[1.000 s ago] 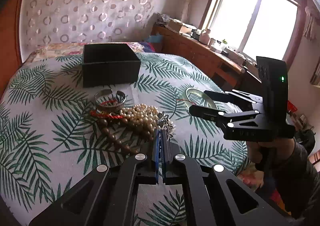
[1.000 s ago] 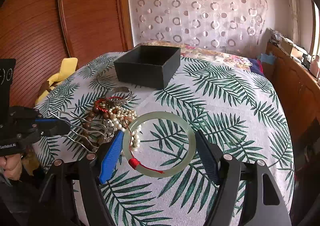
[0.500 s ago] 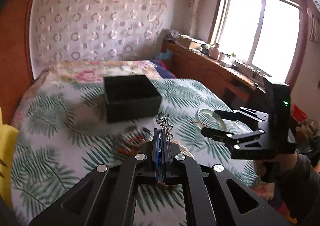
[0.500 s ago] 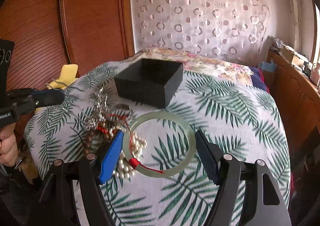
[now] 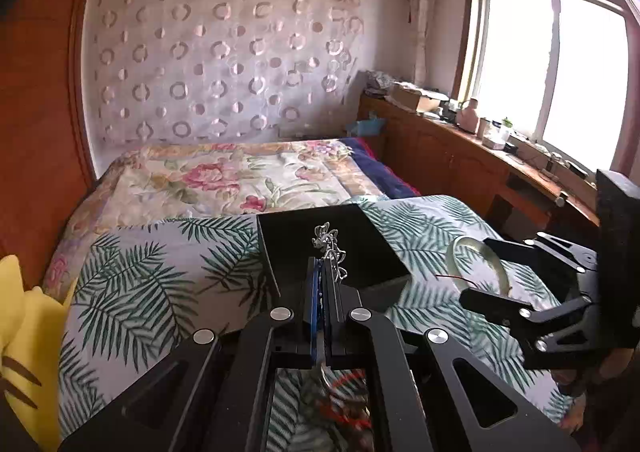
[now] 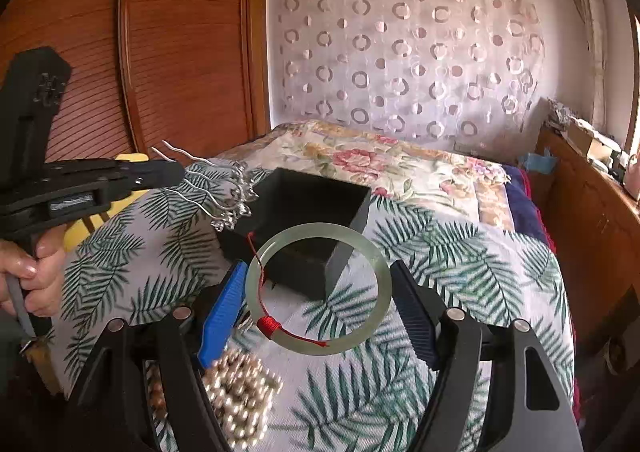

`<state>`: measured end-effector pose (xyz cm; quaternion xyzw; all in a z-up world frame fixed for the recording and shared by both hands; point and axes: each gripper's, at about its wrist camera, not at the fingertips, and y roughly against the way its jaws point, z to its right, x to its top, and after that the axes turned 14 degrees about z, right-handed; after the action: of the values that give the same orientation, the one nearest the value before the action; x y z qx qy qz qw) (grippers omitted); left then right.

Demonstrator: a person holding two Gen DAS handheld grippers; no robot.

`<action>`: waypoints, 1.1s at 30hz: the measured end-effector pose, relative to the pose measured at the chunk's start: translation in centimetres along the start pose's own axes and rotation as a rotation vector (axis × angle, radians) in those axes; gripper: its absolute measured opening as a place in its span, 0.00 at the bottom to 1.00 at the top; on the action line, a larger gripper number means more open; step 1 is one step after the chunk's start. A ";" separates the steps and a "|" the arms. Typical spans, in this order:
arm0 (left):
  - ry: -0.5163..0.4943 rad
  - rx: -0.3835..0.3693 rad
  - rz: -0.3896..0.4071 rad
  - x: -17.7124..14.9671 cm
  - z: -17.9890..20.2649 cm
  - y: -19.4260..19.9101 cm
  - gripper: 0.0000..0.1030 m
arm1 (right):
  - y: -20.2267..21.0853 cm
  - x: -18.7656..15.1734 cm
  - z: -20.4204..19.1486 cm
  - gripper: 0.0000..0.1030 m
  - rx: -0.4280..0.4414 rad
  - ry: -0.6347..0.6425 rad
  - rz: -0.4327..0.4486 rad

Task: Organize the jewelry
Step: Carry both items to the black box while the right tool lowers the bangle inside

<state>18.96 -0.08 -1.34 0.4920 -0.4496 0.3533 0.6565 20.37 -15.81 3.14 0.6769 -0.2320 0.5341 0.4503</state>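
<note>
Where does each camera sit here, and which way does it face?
Left wrist: on the left gripper, shut on a silver hair comb, facing the box, floral bedding and window; right gripper at right.
Right wrist: on the right gripper, holding the jade bangle, facing the box and curtain; left gripper and a hand at left.
Shared: box, bangle, comb, leaf-print cloth.
</note>
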 end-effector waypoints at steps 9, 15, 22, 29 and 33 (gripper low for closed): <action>0.014 0.021 -0.056 -0.2 -0.8 -4.9 0.01 | -3.9 0.8 0.7 0.73 -0.001 0.001 -0.025; 0.016 0.040 -0.074 -0.3 -1.2 -5.6 0.24 | -6.5 0.6 0.7 0.73 0.004 -0.005 -0.065; -0.003 0.079 -0.037 0.1 -2.5 -3.1 0.41 | -8.9 1.2 -0.4 0.73 0.022 0.019 -0.080; -0.025 0.119 -0.013 -0.5 -3.5 -0.7 0.60 | -11.0 1.2 -1.8 0.73 0.033 0.046 -0.109; -0.036 0.130 0.002 -1.3 -3.4 0.3 0.75 | -11.7 1.1 -2.1 0.73 0.031 0.050 -0.127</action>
<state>19.03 3.29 -2.82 0.5394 -0.4377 0.3735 0.6147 28.92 -8.10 -0.04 0.6837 -0.1689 0.5247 0.4782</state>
